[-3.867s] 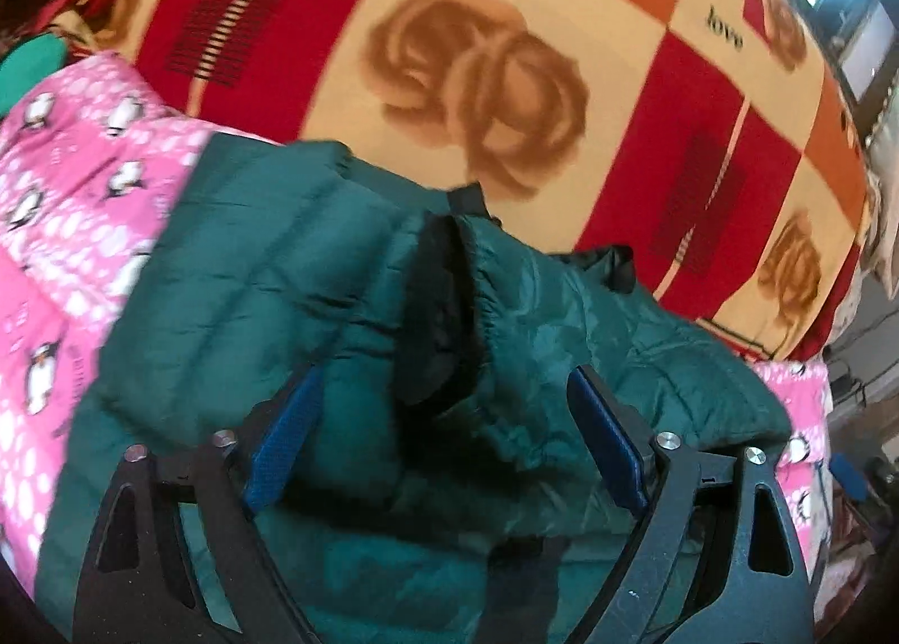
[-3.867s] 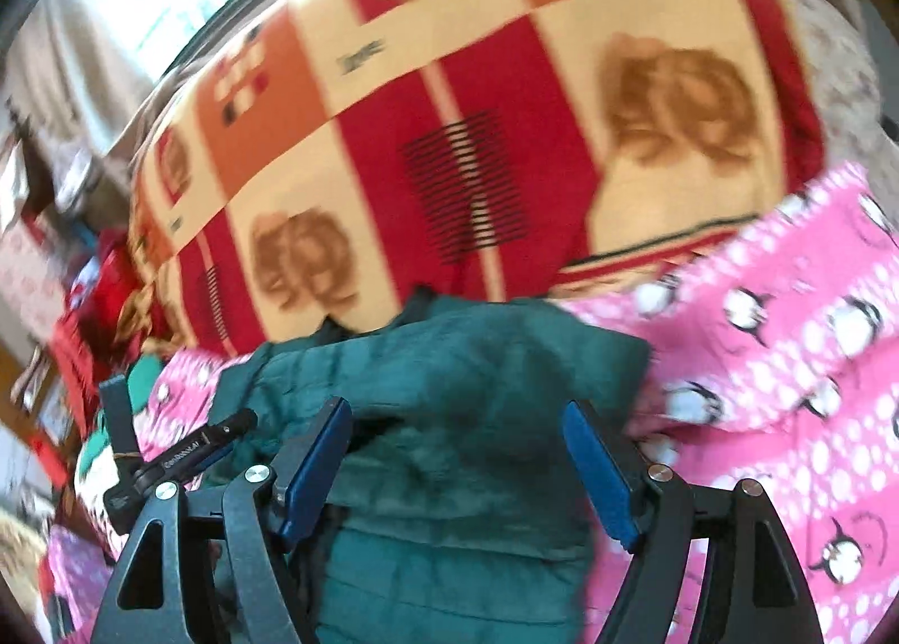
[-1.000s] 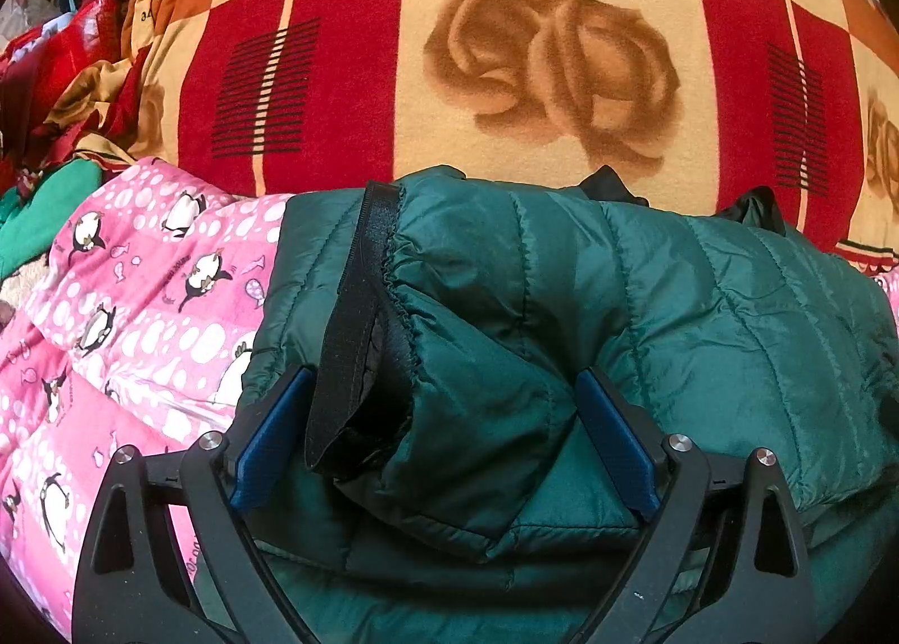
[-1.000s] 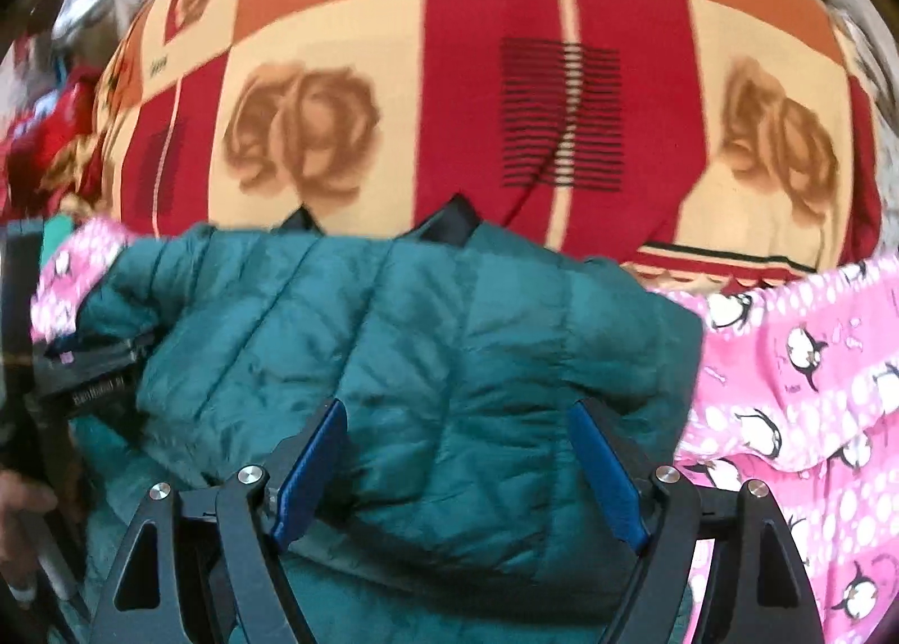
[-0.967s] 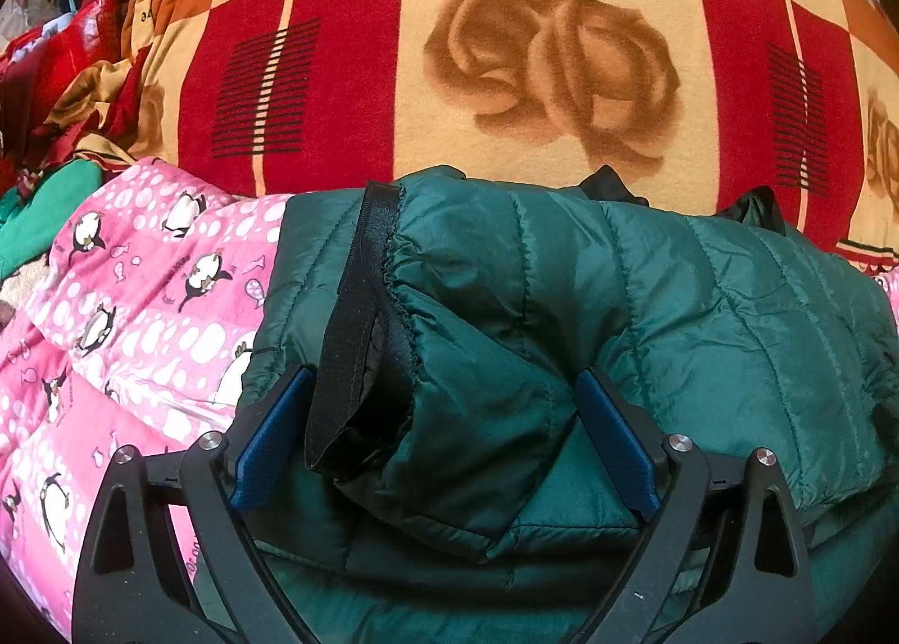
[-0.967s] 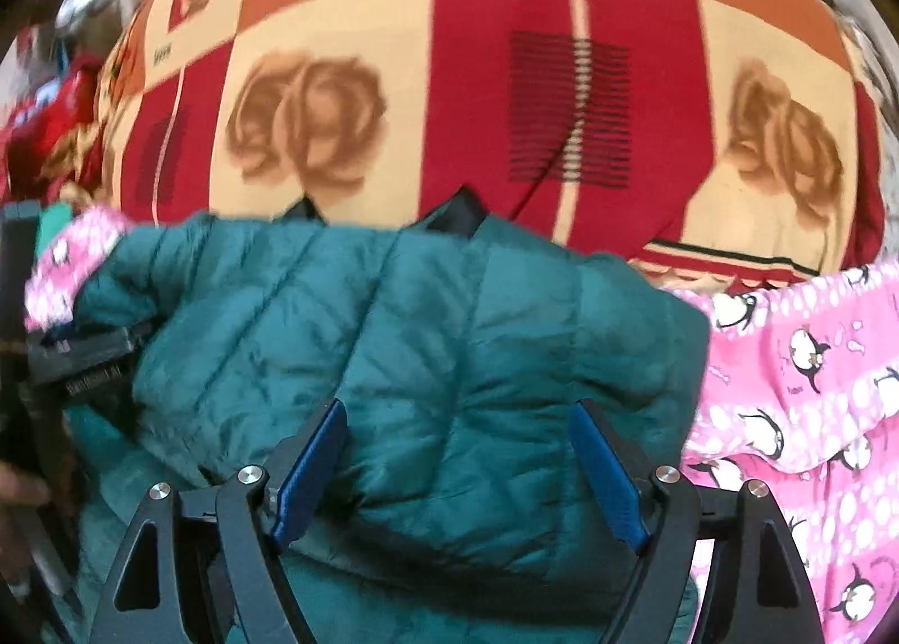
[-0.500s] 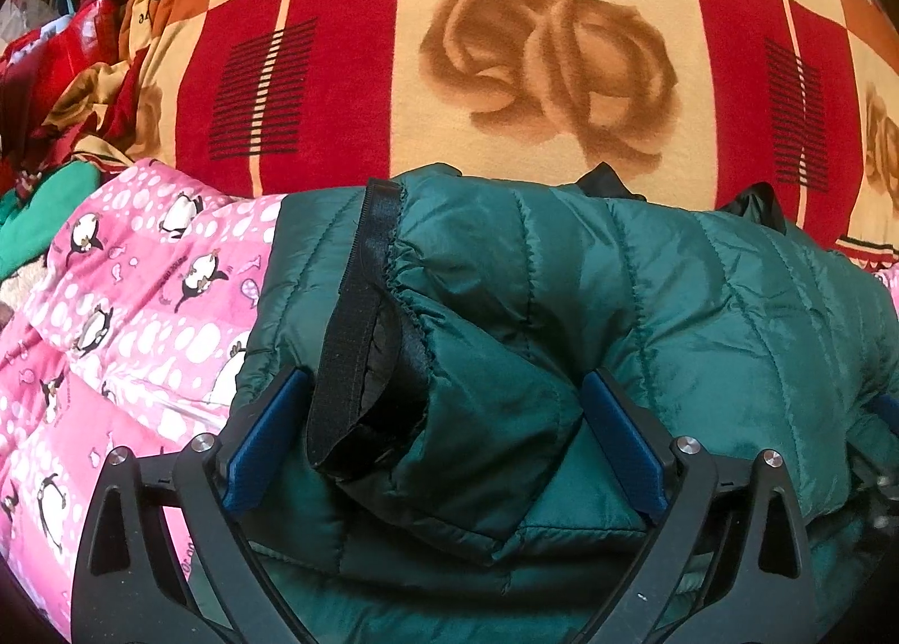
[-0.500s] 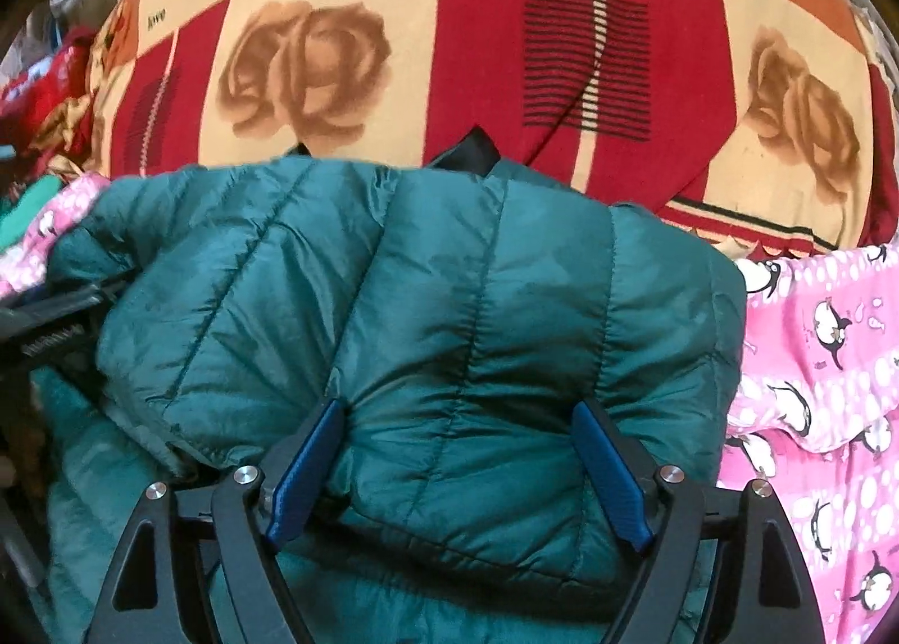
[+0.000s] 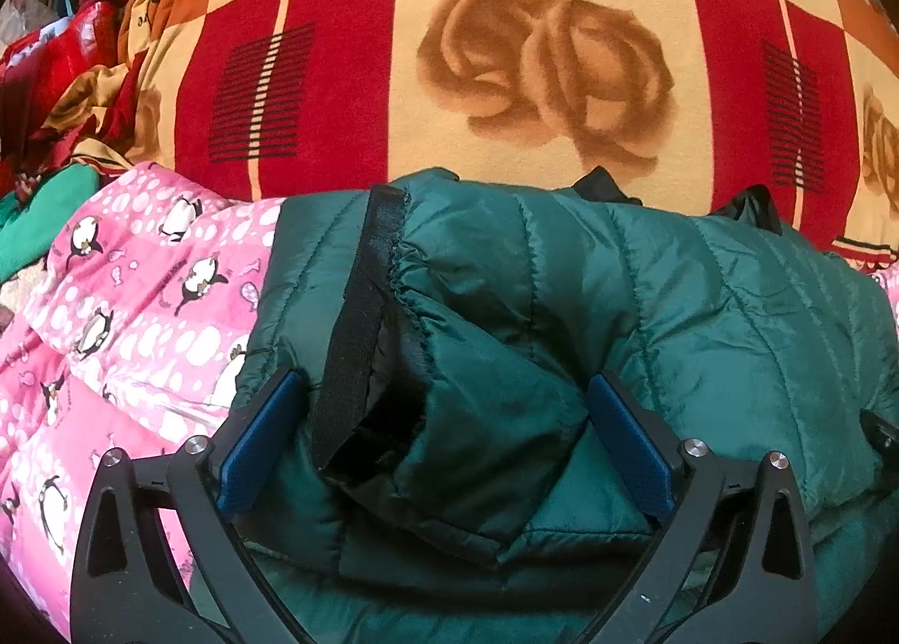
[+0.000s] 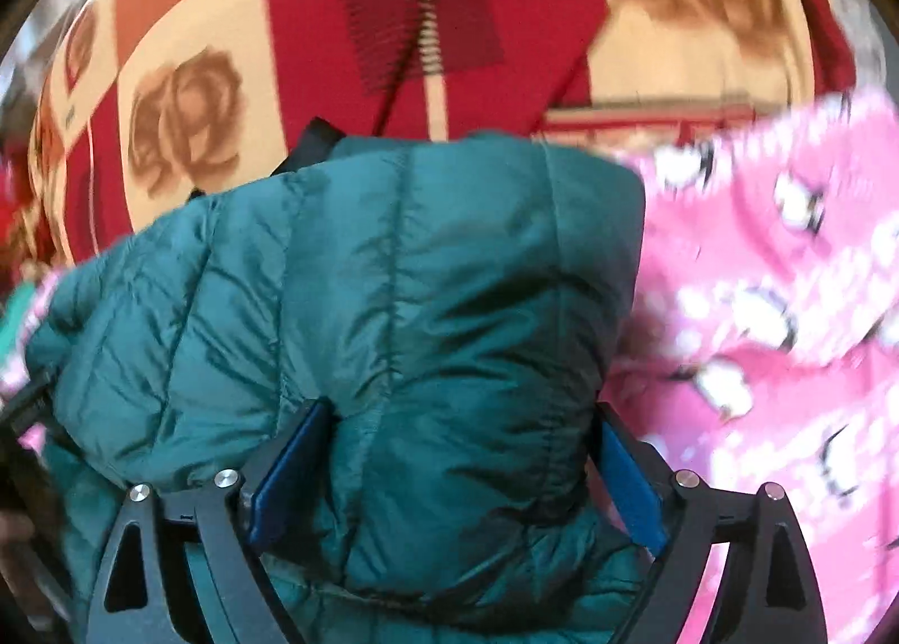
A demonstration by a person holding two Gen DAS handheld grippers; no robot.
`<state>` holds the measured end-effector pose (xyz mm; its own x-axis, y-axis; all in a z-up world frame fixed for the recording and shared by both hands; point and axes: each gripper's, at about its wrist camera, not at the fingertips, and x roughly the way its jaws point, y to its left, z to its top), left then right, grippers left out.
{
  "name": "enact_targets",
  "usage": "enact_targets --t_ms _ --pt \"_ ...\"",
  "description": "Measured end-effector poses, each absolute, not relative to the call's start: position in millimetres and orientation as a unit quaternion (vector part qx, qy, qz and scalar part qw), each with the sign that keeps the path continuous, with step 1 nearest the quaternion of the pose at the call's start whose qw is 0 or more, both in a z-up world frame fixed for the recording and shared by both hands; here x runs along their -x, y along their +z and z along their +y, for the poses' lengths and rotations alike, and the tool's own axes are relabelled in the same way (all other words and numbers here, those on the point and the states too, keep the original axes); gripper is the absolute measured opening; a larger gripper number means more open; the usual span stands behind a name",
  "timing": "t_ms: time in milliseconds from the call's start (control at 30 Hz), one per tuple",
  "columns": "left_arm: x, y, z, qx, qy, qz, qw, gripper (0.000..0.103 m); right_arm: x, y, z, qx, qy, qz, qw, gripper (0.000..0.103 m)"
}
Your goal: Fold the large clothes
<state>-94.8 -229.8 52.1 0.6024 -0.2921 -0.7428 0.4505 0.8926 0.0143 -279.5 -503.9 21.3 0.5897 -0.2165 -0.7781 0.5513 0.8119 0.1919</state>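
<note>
A dark green quilted puffer jacket (image 9: 646,307) lies folded on the bed; in the right wrist view (image 10: 393,279) it fills the middle. Its sleeve end with a black cuff band (image 9: 359,329) lies on top, between the blue pads of my left gripper (image 9: 444,441). The left jaws stand wide open around the sleeve. My right gripper (image 10: 455,470) is also wide open, its pads on either side of the jacket's right folded edge. Neither gripper pinches the cloth.
A pink penguin-print quilt (image 9: 129,318) lies under the jacket, also in the right wrist view (image 10: 775,307). Behind is a red, orange and cream rose-pattern blanket (image 9: 539,71). Red and green clothes (image 9: 39,93) are piled at the far left.
The right gripper has swung right and tilted, now showing more pink quilt, with motion blur. The left gripper has stayed almost still over the sleeve. Both stay open.
</note>
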Motion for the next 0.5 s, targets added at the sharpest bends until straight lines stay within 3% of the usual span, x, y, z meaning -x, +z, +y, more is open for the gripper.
enact_targets --t_ms 333,500 --pt "106 75 -220 -0.101 -0.202 0.396 0.890 0.101 302 65 -482 -0.163 -0.247 0.338 0.893 0.089" --pt "117 90 -214 -0.094 -0.211 0.379 0.896 0.101 297 67 -472 -0.136 -0.243 0.353 0.893 0.089"
